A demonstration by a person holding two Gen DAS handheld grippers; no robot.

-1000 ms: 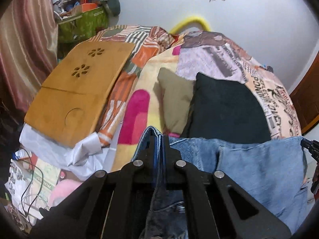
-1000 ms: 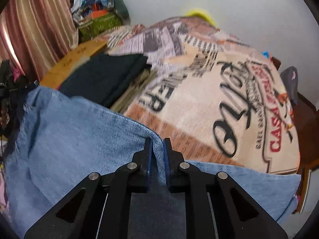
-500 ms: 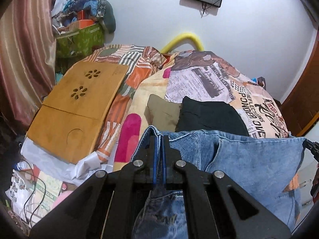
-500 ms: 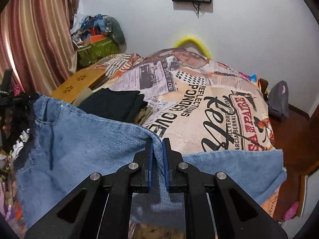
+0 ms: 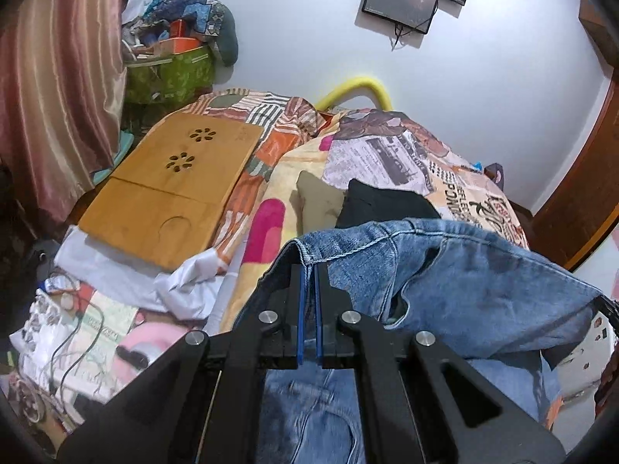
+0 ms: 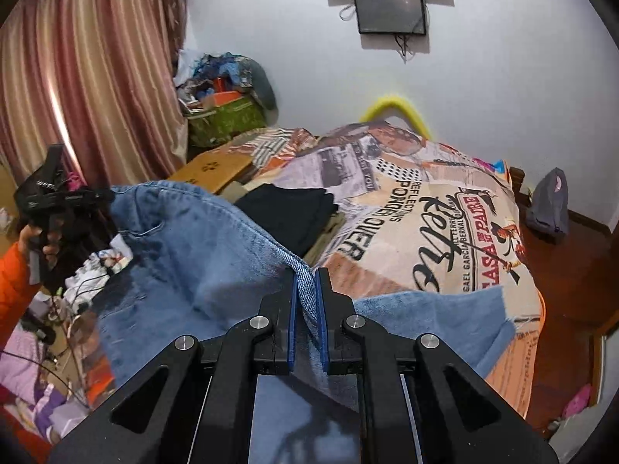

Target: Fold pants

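Blue denim pants (image 5: 456,278) are hanging in the air above the near edge of the bed (image 6: 445,201), stretched btw. the two tools. The left gripper (image 5: 308,270) is pinching the waistband corner, its blue pads closed tight on the fabric. The right gripper (image 6: 305,274) is clamping the other end of the top edge in the same way, jaws closed on the denim. From the right wrist view a hand (image 6: 38,237) with an orange sleeve (image 6: 11,282) is holding the left tool at the left side.

On the bed, a folded black garment (image 5: 387,205) is lying on an olive one (image 5: 317,199), approx. in the middle, behind the pants. A wooden lap tray (image 5: 170,189) is resting at the bed's left edge.
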